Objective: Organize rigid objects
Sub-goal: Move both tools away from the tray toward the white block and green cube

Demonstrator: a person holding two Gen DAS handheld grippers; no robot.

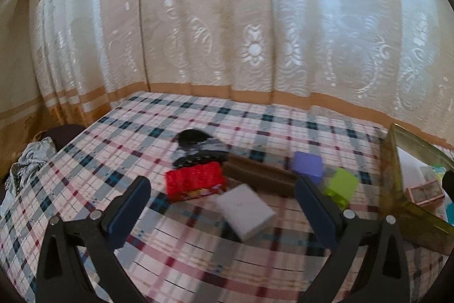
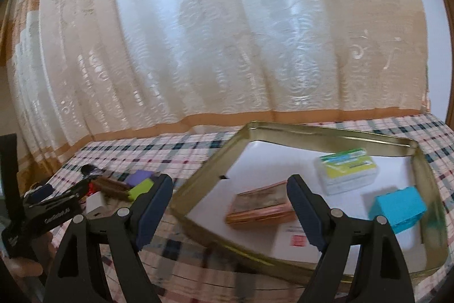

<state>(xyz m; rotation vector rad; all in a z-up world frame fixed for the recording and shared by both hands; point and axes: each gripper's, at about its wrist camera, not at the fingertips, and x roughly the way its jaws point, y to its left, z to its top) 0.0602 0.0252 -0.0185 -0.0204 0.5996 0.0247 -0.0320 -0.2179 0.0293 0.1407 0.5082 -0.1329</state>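
Both jaws standing apart, nothing held: left hand-held gripper is hovering over the white box on the plaid bed; right hand-held gripper is facing the gold tin. Risk (blurry view): fingers nudging the red box or clipping the tin's rim.

Wide-open right hand-held gripper hovers above a gold tin holding a teal box.
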